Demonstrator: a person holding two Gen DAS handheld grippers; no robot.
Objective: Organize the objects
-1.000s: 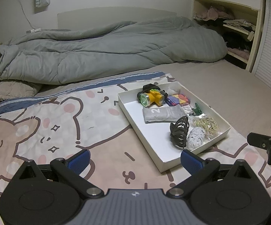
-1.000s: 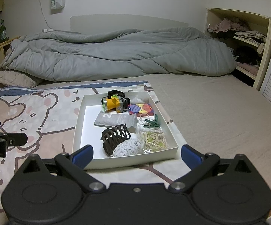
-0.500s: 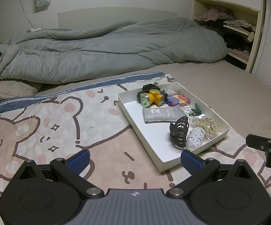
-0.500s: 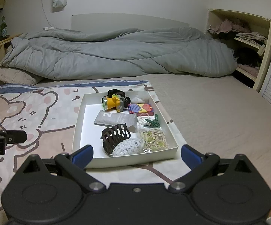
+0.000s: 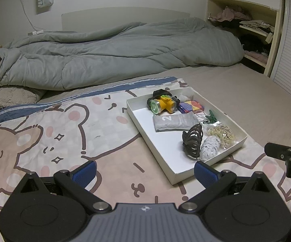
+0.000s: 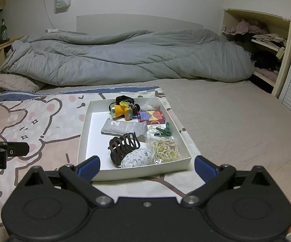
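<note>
Left wrist view: the left claw (image 5: pixel 144 169) hangs wide open over the bear-print blanket (image 5: pixel 64 133), holding nothing. Ahead and to its right lies the white tray (image 5: pixel 143 125) on that blanket, skewed to the view. Inside it, at the far end, sits a yellow headlamp (image 5: pixel 163 105) with a coloured box (image 5: pixel 190 106) beside it. A grey pouch (image 5: pixel 174 122) lies in the middle, a green clip (image 5: pixel 211 117) to its right. Nearer are a dark hair claw-clip (image 5: pixel 192 141), touching a pale knitted ball (image 5: pixel 209 148), and a bag of rubber bands (image 5: pixel 222 134) in the near right corner. The right claw's tip (image 5: pixel 284 153) pokes in from the right edge, apart from the tray. A grey duvet (image 5: pixel 115 54) is heaped across the far side of the bed.

Right wrist view: the right claw (image 6: pixel 146 166) is also spread wide and empty, its blue fingertips (image 6: pixel 89 166) flanking the tray's (image 6: pixel 85 133) near wall, seemingly short of touching it, though the angle makes that hard to judge. The headlamp (image 6: pixel 122 111), box (image 6: pixel 150 116), pouch (image 6: pixel 124 128), clip (image 6: pixel 164 131), hair clip (image 6: pixel 123 146), ball (image 6: pixel 136 158) and bands (image 6: pixel 165 149) all lie inside. The left claw (image 6: pixel 2 151) shows at the left edge, over the blanket (image 6: pixel 44 121).
</note>
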